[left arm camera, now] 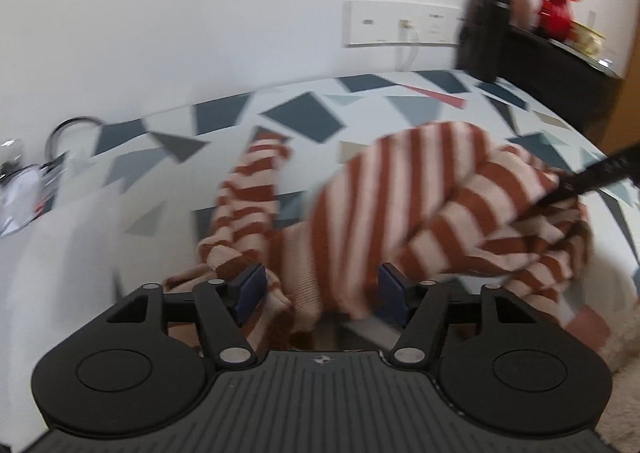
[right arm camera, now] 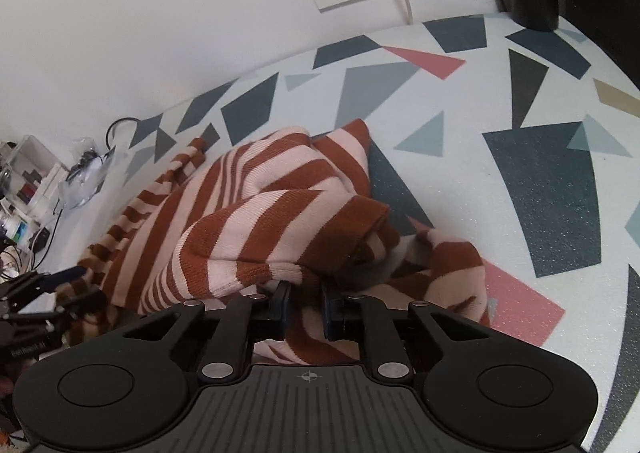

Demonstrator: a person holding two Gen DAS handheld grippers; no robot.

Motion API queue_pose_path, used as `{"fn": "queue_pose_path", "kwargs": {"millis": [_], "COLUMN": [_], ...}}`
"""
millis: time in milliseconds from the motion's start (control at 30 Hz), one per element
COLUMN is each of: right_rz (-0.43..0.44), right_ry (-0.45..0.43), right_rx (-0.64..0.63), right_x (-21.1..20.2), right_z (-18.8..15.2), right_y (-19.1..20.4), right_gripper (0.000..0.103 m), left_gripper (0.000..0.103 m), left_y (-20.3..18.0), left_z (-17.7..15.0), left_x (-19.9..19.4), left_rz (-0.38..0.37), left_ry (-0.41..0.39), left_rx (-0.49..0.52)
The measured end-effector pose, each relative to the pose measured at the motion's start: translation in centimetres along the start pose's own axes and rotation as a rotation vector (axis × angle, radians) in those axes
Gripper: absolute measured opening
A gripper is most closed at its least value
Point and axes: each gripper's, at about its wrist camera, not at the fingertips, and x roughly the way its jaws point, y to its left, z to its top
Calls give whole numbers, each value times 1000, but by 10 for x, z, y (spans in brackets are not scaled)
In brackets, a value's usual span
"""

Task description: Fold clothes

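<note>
Striped sweater (right arm camera: 256, 209) lies bunched between the spread left tool (left arm camera: 320, 289) and in the pinching right tool (right arm camera: 306, 303).

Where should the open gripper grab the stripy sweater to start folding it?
Probably the sleeve. It lies stretched out flat on the table, apart from the bunched-up body of the sweater, so its end is easy to pinch. The left gripper stands open and could come down from above on that end. The right gripper already pinches a fold.
</note>
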Motion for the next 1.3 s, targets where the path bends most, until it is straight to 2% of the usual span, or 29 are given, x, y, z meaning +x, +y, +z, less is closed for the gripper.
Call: {"fn": "queue_pose_path", "kwargs": {"millis": [200,300,367,400,433,467,567,633,700,733,800,933,1000,1067,1133,1200,1233,1300], "right_rz": [25,36,32,16,-4,-15,-52,-108,-160,-185,-207,-206,-196,-203,-207,-213,-216,-241], "right_ry": [-7,-15,-15,-8,-2,-2,-2,-34,-51,-60,-48,-27,-22,-18,-17,-15,-14,-88], "right_rx": [40,36,19,5,-12,-22,-28,-29,-14,-6,31,100,119,87,36,27,22,21], "right_x": [-5,-7,-8,-8,-8,-10,-17,-26,-30,-32,-29,-18,-11,-5,-2,1,3,-4], "right_z": [-2,-3,-4,-5,-6,-9,-17,-22,-27,-30,-33,-34,-32,-32,-31,-27,-25,-16], "right_y": [-5,-3,0,2,2,2,-3,-7,-13,-16,-25,-39,-42,-38,-32,-30,-30,-27], "right_gripper": [13,12,14,19,25,28,47,65,76,77,77,77,76,69,47,32,25,16], "left_gripper": [67,67,62,44,20,12,8,7,7,7,7,7,7,7,7,7,7,7], "left_y": [-30,-54,-67,-70,-68,-66,-47,-33,-16,-9,5,27,39,53,67,79,86,97], "left_z": [12,17,21,24,28,33,39,40,41,43,47,51,46,39,26,10,0,-16], "left_x": [23,36,43,47,50,53,48,38,25,17,2,-30,-41,-50,-53,-52,-50,-48], "left_rz": [-122,-162,-177,-169,-173,-178,-204,-205,-206,-212,-212,-152,-125,-94,-48,10,40,91], "left_ry": [8,-3,-20,-31,-29,-26,-67,-88,-129,-165,-238,-343,-368,-369,-338,-286,-255,-203], "left_rx": [24,117,176,185,160,131,6,-75,-169,-203,-257,-300,-332,-369,-398,-432,-452,-488]}}
